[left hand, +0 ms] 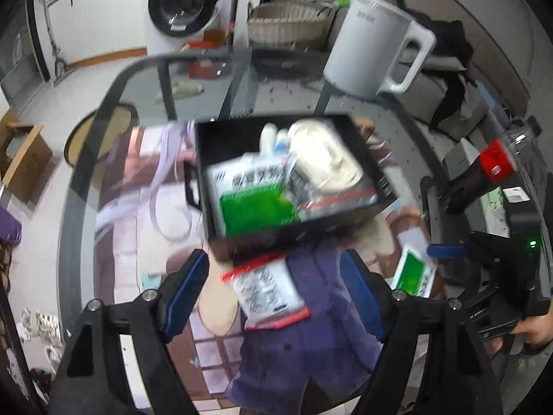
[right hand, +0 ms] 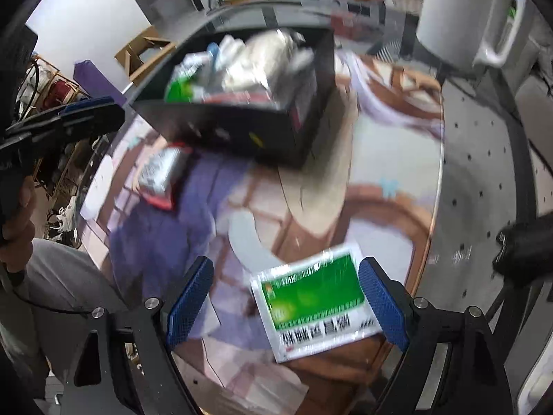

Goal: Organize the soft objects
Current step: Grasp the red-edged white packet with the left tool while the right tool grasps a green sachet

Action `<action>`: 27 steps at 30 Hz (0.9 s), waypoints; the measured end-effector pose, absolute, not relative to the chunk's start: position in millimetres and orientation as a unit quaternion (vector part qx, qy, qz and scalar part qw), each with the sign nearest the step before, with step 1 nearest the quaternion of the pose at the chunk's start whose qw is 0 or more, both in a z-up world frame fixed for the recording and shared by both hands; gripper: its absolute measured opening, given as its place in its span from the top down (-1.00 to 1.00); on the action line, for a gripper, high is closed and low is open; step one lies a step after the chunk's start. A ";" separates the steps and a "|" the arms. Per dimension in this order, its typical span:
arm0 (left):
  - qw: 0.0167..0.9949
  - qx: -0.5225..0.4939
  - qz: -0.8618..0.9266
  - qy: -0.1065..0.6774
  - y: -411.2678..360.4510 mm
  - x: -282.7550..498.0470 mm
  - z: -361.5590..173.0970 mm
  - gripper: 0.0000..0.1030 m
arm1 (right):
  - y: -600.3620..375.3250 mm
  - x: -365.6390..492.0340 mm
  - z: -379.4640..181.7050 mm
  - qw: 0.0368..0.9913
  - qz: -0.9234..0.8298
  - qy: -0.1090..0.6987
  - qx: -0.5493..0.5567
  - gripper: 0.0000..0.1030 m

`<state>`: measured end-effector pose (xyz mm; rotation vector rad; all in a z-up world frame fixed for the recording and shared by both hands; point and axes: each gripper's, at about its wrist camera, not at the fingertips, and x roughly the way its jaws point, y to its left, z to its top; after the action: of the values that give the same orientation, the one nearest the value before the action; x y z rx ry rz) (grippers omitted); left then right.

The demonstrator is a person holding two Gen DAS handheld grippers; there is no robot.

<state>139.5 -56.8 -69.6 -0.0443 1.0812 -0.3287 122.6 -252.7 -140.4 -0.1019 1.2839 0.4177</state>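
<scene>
Table: the round glass table [left hand: 86, 159] carried everything, with a picture mat [right hand: 390, 214] spread under the things so they lay flat and easy to reach.
Bin: the black bin [left hand: 207, 145] sat in the middle of the table, near both claws. It already held soft packs and a cream pouch, so it looked like the place where soft things were being gathered.
Kettle: a white kettle [left hand: 373, 45] stood at the far edge, well apart from the bin and out of the way.
Green pack: the green tissue pack [right hand: 311, 297] lay flat on the mat, outside the bin, right under the right claw.
Red-edged pack: the clear pack with red edges [left hand: 266, 287] lay on the mat just beside the near wall of the bin, not yet inside.
Right claw: the right gripper [right hand: 287, 301] pointed down with its jaws wide apart, one on each side of the green pack, not squeezing it. It seemed lined up to pick it up.
Left claw: the left gripper [left hand: 273, 294] was wide open over the red-edged pack and held nothing.
</scene>
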 end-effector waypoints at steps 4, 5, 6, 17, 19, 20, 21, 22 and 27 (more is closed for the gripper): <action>0.824 -0.032 -0.143 0.548 -53.4 143.2 -94.8 -0.52 | -264.5 114.1 -154.3 0.760 0.188 0.621 -0.039 -0.70; 0.820 -0.035 -0.140 0.554 -53.7 145.1 -99.8 -0.52 | -267.1 112.9 -158.0 0.754 0.187 0.629 -0.039 -0.70; 0.818 -0.034 -0.137 0.558 -54.8 146.3 -103.0 -0.52 | -269.0 111.8 -161.8 0.750 0.184 0.634 -0.041 -0.70; 0.815 0.001 -0.136 0.563 -75.6 145.7 -114.5 -0.52 | -243.3 107.9 -171.8 0.746 0.210 0.628 -0.076 -0.97; 0.815 0.000 -0.136 0.563 -75.2 145.7 -114.4 -0.52 | -236.1 110.6 -169.4 0.745 0.227 0.625 -0.062 -0.97; 0.816 0.000 -0.136 0.563 -75.2 145.2 -114.1 -0.52 | -234.4 111.5 -168.0 0.742 0.239 0.624 -0.050 -0.97; 0.816 0.000 -0.135 0.562 -74.9 145.7 -113.7 -0.52 | -236.3 113.7 -166.3 0.740 0.250 0.624 -0.030 -0.97; 0.816 0.000 -0.135 0.562 -73.9 145.7 -113.3 -0.52 | -234.2 114.4 -166.6 0.738 0.253 0.625 -0.018 -0.96; 0.817 0.001 -0.136 0.561 -71.6 144.9 -113.2 -0.52 | -240.3 102.3 -154.5 0.727 0.250 0.637 -0.063 -0.96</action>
<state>144.9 -71.6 -113.2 0.0030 1.1954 -0.2897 102.3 -240.3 -154.5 -0.1392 1.4036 0.5506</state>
